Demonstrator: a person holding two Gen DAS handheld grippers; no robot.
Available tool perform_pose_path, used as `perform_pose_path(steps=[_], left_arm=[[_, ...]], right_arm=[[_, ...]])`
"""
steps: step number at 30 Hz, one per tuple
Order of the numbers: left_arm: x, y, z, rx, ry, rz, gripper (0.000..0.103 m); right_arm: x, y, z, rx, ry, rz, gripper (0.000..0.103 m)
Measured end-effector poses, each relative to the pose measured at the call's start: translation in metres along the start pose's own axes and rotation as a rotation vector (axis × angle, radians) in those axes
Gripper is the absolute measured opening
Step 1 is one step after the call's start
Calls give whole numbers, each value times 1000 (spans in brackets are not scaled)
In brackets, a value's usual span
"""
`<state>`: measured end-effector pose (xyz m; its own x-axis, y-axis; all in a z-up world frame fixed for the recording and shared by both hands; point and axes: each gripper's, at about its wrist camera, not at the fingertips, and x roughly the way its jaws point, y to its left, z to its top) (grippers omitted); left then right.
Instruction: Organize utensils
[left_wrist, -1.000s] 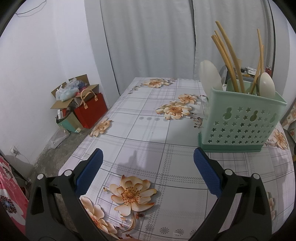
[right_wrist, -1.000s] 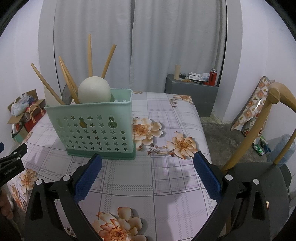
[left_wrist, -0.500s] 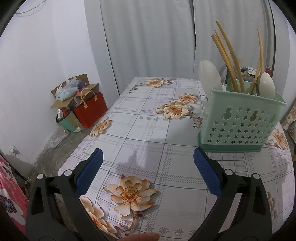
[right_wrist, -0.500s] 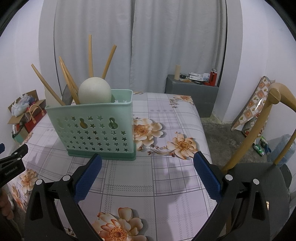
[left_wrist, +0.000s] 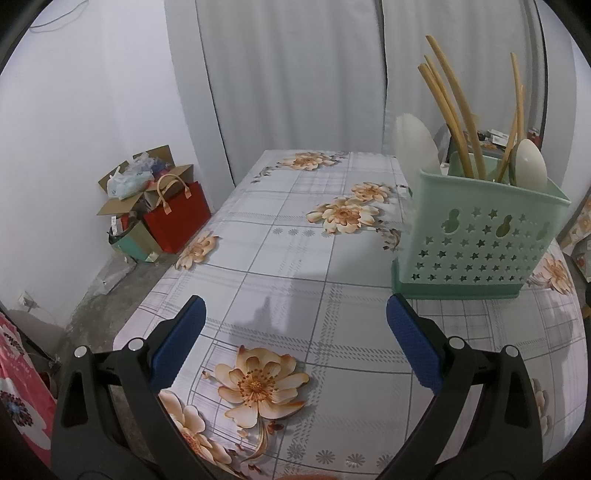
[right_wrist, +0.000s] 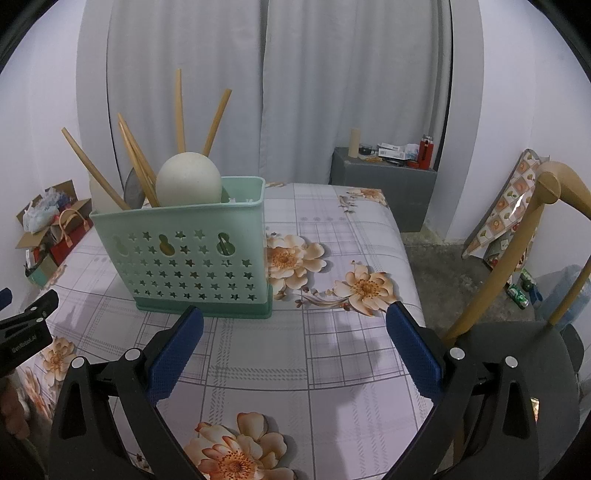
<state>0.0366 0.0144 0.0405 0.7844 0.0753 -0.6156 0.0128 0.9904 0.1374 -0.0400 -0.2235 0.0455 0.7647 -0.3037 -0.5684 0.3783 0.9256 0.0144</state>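
Both grippers are spread wide and carry nothing: left gripper (left_wrist: 295, 332) hovers over bare tablecloth, right gripper (right_wrist: 295, 336) hangs just in front of the utensil caddy (right_wrist: 184, 254). No loose utensils show on the table (left_wrist: 280, 258), so the job looks done or nearly so; the step in hand is probably a check or a last tidy.

To do it well: come in from above, pinch one chopstick (right_wrist: 180, 110) near its free top end, lift straight up so it clears the rim, and don't nudge the light plastic caddy sideways. The free gripper could steady the caddy wall.

Caddy: mint green, star and gourd cut-outs, on a darker green drip base, upright on the floral cloth toward the table's right side. Tan chopsticks fan out, leaning different ways. Cream spoon bowl (right_wrist: 188, 181) sticks up handle-down; a second pale spoon (left_wrist: 415, 144) stands at the far end. Inner dividers can't be made out.
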Motion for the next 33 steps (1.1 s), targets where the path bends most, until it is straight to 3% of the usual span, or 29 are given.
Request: perform_pose_path(steps=[33], left_arm=[[5,3,6,7,18,-19,94]], right_arm=[[0,0,-2,7,6,7,96]])
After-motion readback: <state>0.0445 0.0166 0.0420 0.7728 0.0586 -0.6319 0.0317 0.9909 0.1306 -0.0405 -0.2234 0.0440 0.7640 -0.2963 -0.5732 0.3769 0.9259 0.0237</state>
